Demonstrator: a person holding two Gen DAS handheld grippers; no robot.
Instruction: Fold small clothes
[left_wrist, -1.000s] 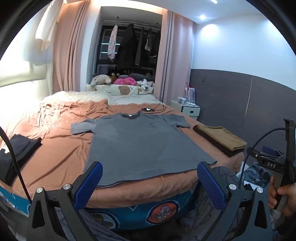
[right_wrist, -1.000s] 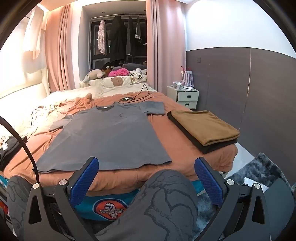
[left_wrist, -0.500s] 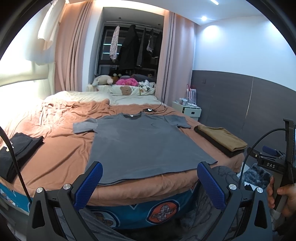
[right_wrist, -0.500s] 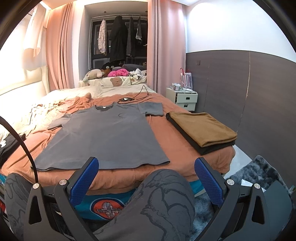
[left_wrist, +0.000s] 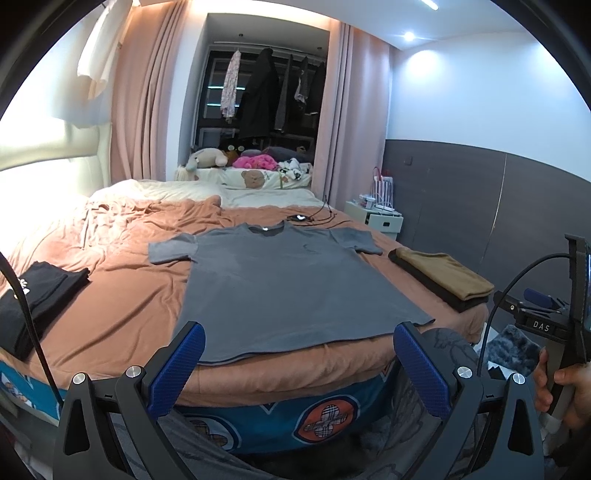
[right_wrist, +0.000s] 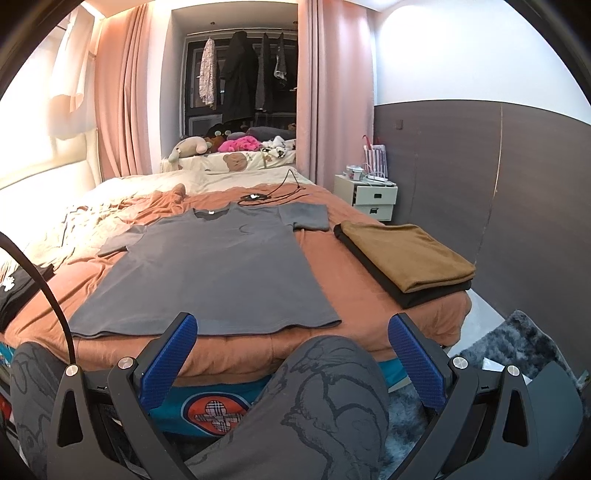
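- A grey T-shirt (left_wrist: 284, 280) is lying flat and spread out on the bed (left_wrist: 110, 306), front up, collar pointing away from the foot edge and hem just short of that edge.
- The left tongs (left_wrist: 297, 363) are hovering off the foot of the bed, just short of the T-shirt's hem — blue pads spread wide, gripping nothing.
- The right tongs (right_wrist: 293, 350) are hanging in the same way near the hem's right end, likewise released and empty, with the person's patterned grey trouser knee (right_wrist: 332, 391) showing between the fingers.
- To the right of the T-shirt, apart from it, a folded brown garment (right_wrist: 406, 254) is resting on a folded black one.
- To the left of the T-shirt, well apart, a folded black garment (left_wrist: 35, 295) is sitting near the bed's edge.
- Beyond the T-shirt's collar, a black cable (right_wrist: 273, 194) is trailing across the sheet.
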